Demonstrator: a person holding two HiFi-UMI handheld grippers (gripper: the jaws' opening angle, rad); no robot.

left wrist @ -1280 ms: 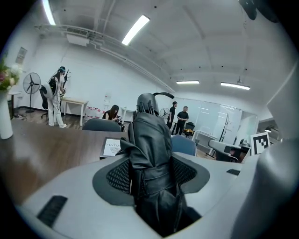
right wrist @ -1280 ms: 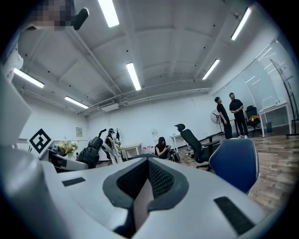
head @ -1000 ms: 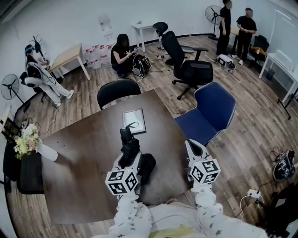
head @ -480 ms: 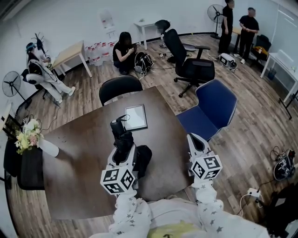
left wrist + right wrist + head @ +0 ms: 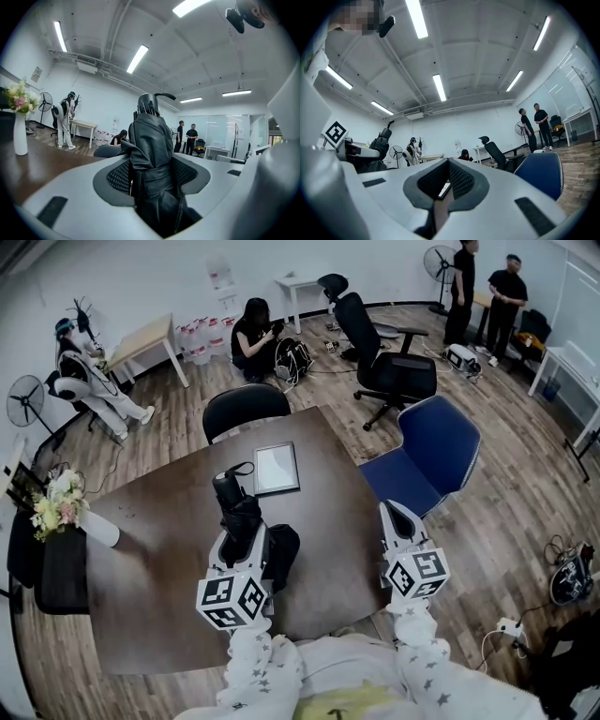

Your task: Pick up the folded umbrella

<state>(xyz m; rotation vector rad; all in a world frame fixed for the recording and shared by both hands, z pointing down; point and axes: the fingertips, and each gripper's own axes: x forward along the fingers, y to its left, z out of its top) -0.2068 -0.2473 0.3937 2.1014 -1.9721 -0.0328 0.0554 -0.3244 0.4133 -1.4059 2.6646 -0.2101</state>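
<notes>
Site: an open office or lab-type workroom, not a home. I stand at a dark wooden table (image 5: 141, 615) on a wood-plank floor (image 5: 525, 484), with a black swivel chair (image 5: 389, 376), a blue chair (image 5: 431, 451), small white desks (image 5: 141, 343) along the white walls, a pedestal fan (image 5: 23, 404) and long strip lights (image 5: 137, 58) on a bare ceiling. Glass partitions (image 5: 220, 133) close the far side, a power strip (image 5: 511, 629) and cables lie loose on the floor, and several people (image 5: 487, 287) stand or sit about among bags and gear.
</notes>
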